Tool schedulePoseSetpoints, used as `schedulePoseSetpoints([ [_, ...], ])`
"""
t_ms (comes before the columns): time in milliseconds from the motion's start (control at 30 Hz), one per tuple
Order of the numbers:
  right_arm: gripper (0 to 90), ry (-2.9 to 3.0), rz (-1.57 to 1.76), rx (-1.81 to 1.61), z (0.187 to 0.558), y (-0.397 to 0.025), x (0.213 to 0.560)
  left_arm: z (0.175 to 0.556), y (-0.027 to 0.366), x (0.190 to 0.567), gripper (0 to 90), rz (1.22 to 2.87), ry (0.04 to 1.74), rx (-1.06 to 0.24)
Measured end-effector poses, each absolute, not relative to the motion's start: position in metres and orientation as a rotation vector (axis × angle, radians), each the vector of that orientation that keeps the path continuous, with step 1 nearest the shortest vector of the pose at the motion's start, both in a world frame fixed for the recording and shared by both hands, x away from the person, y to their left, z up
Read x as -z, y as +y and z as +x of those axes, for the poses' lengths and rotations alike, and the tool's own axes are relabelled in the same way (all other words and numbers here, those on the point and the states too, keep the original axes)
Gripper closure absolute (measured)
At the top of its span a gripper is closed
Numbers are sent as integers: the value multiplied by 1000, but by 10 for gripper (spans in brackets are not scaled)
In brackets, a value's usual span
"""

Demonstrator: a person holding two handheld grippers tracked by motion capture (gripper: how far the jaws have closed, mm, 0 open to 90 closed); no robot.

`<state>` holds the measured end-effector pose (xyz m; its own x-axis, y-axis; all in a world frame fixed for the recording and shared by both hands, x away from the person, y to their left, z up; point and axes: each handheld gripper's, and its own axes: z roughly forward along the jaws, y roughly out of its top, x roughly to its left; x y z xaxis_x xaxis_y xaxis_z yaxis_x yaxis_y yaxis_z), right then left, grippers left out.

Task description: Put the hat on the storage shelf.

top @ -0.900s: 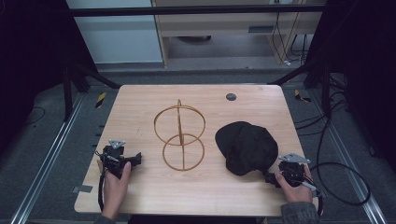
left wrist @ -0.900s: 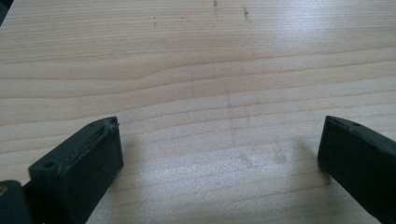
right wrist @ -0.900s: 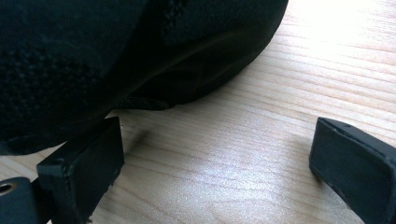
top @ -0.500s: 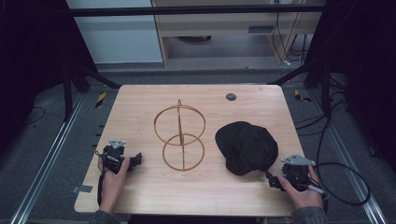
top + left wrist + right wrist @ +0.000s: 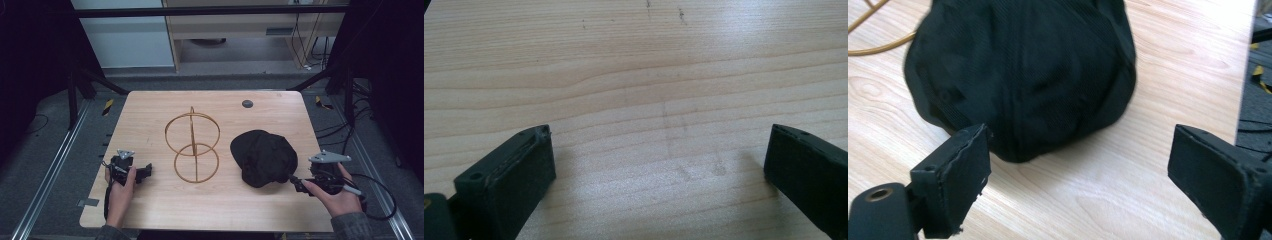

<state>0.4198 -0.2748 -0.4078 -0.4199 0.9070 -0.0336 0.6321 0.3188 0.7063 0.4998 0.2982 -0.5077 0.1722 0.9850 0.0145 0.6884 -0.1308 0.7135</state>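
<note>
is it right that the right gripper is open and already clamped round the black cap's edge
Not quite. The right gripper is open, but it is not clamped on the black cap: the right gripper view shows both jaws spread wide with the cap just ahead of them, lying free on the table.

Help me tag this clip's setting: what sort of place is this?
Probably a lab or workshop recording station, not a home: a bare wooden table inside a dark metal frame, floor rails alongside, loose cables behind, hazard-striped tape on grey floor.
</note>
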Motion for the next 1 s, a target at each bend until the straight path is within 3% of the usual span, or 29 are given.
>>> schedulePoseSetpoints([
  [400, 76, 2280, 1302, -858, 453, -242, 371, 498, 298, 508, 0, 1891, 1569, -676],
  [1000, 58, 2361, 1372, -794, 501, -222, 381, 498, 297, 508, 0, 1892, 1570, -677],
])
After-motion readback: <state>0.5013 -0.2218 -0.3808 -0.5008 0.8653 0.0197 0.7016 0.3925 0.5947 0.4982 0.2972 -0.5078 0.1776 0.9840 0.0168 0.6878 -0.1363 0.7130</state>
